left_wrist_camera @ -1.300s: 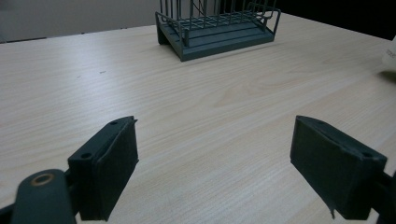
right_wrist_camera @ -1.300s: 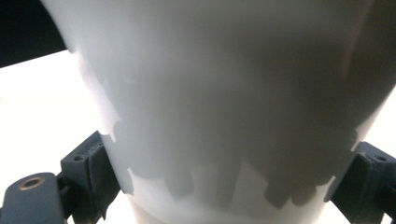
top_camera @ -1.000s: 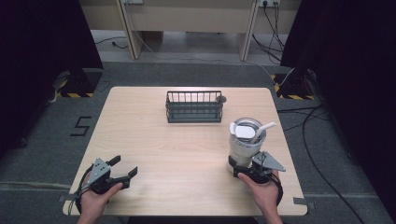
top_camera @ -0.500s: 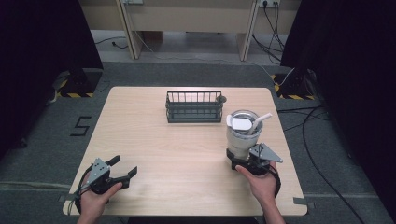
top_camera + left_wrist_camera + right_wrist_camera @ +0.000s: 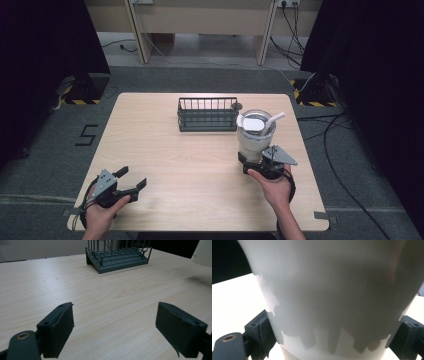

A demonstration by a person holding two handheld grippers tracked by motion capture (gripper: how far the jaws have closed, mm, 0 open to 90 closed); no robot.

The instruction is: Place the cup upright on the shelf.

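Observation:
A white cup [image 5: 254, 140] with a clear rim stands at the right of the table, holding a flat white piece and a white stick that leans out to the right. My right gripper [image 5: 251, 159] is shut on its lower part. In the right gripper view the cup's wall [image 5: 332, 297] spans the gap from one jaw to the other, and my right gripper [image 5: 332, 340] grips its base. My left gripper [image 5: 132, 177] rests open near the front left corner, and between its wide-apart jaws, in the left gripper view [image 5: 115, 327], lies bare wood.
A dark wire basket [image 5: 207, 114] stands at the back middle of the wooden table [image 5: 175, 150], just left of the cup; it looks empty [image 5: 117, 255]. The cup's edge [image 5: 203, 252] shows at the far right of the left gripper view. Cables lie on the floor at right.
My right gripper has carried the white cup away from the front edge and slightly left, closer to the basket. The left gripper has stayed put.

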